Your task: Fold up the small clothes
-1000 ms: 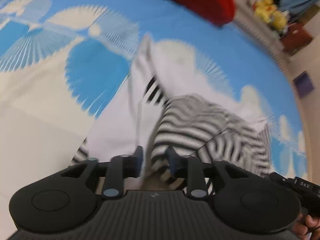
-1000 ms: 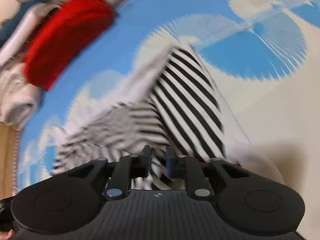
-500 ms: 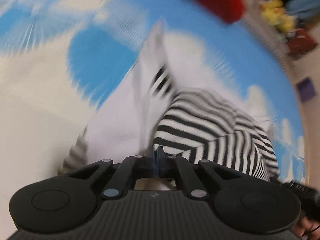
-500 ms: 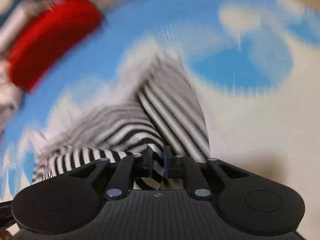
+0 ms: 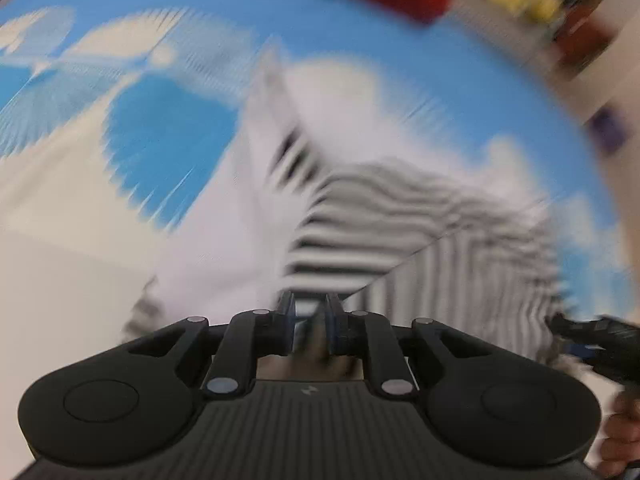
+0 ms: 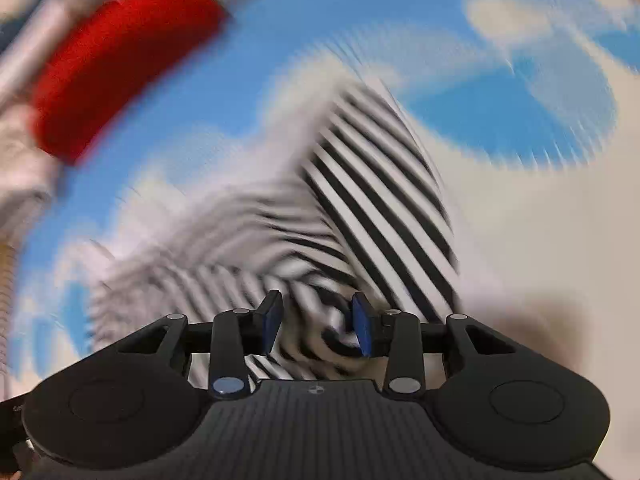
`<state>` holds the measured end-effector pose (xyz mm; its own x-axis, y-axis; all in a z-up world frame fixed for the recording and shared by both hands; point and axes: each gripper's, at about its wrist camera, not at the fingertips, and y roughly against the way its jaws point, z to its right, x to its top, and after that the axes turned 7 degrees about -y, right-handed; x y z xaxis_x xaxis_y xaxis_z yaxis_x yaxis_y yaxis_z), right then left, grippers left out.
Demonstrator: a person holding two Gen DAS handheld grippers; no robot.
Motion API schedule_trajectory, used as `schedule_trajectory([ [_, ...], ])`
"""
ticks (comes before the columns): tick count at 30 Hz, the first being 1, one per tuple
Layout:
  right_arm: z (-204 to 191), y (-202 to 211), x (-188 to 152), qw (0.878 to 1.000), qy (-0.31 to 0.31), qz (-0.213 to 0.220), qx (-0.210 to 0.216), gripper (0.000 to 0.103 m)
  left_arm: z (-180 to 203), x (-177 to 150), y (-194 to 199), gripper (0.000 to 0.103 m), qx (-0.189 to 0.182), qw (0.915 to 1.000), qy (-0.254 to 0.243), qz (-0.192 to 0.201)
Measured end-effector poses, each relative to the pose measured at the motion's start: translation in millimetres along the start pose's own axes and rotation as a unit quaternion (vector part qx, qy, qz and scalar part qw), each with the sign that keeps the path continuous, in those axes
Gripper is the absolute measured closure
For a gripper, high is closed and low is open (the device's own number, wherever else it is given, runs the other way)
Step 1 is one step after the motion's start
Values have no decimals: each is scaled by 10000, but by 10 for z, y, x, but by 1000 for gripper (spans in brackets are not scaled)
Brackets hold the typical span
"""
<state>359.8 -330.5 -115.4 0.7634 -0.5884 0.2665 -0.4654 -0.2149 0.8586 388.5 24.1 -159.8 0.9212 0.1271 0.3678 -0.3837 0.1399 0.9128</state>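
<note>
I hold two grippers over a black-and-white striped garment (image 6: 376, 208) lying partly folded on a blue and cream patterned cloth (image 6: 520, 272), both views blurred. My left gripper (image 5: 310, 320) has its fingers narrowed to a slim gap with a fabric edge between them; whether they actually pinch it I cannot tell. My right gripper (image 6: 316, 326) has its fingers spread wide, with bunched stripes between them but not clamped. A red folded item (image 6: 120, 64) sits well apart. I judge the risk to be the loose right side slumping and spoiling the fold if I lift unevenly.
</note>
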Motion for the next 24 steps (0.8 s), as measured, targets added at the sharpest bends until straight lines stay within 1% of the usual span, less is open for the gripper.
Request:
schedule_trajectory([
  [1,96,-45,-21,9995,-238,-101,-193,62,-30,-10,-22,87,109,9999,36,3],
  [2,137,-47,-6,9989,-405,-132,-181,62,-30,-2,30,87,98,9999,41,111],
  [3,153,8,8,9988,-475,-76,-44,62,-19,31,119,87,47,9997,-6,244],
  [5,72,179,21,9989,-242,314,234,62,45,70,292,87,-130,9976,-159,668],
  [6,33,218,34,9987,-60,436,272,61,61,63,338,87,-193,9964,-201,799],
  [7,52,195,47,9991,69,382,153,61,62,57,328,87,-237,9964,-196,794],
  [8,97,127,36,9997,30,225,-73,61,49,40,257,87,-255,9974,-160,649],
  [9,162,31,27,9996,-115,40,-263,61,40,5,156,87,-206,9990,-123,389],
  [10,244,-28,23,9987,-330,-139,-366,61,25,-38,28,87,-71,9999,-116,-24],
  [11,291,-21,-13,9980,-496,-192,-353,60,8,-74,-40,86,62,9996,-87,-268],
  [12,296,49,12,9981,-527,-116,-296,60,0,-86,30,86,65,9999,-34,-134],
  [13,239,187,26,9990,-389,117,-211,60,19,-67,156,86,67,9999,-98,60],
  [15,96,547,43,9969,51,791,-17,61,104,-38,526,85,106,9967,-434,671],
  [17,-15,983,17,9860,487,1585,155,61,153,-100,955,80,129,9885,-708,1329],
  [18,-30,1174,3,9796,621,1890,271,61,151,-159,1119,79,112,9854,-757,1520],
  [19,-19,1404,-17,9731,702,2158,387,61,133,-223,1293,79,70,9833,-771,1647],
  [20,31,1593,-52,9692,714,2305,500,61,125,-285,1432,79,31,9825,-766,1699],
  [22,121,1989,-161,9621,657,2514,822,60,108,-444,1724,79,-28,9807,-816,1777],
  [24,245,2316,-323,9553,770,2644,1076,59,60,-678,1983,79,-61,9779,-935,1871],
])
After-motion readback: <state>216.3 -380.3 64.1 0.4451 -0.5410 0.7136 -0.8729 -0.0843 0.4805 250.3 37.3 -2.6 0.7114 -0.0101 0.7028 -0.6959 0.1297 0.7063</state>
